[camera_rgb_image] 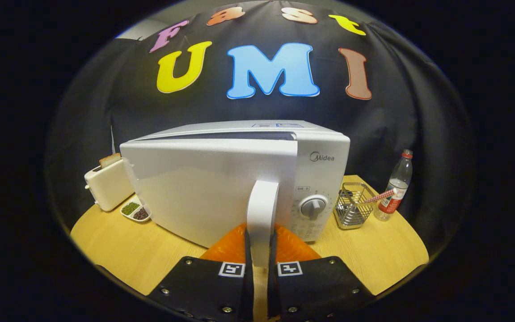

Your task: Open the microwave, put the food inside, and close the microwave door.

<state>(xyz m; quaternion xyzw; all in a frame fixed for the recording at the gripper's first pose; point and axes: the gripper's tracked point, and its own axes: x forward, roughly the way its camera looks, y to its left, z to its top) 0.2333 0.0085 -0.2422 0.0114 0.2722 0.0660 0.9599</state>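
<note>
My gripper clamped narrow on microwave door handle, door slightly ajar. Microwave at counter centre, toaster by back-left edge. Advice: pull along hinge arc, grip square, avoid dragging microwave.

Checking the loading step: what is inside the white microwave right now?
Unseen: the white microwave's partly swung door covers the cavity. The gripper is shut on the door's white handle.

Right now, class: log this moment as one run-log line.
stage: opening door | gripper: shut on door handle | microwave door: ajar | food: not yet inside
</note>
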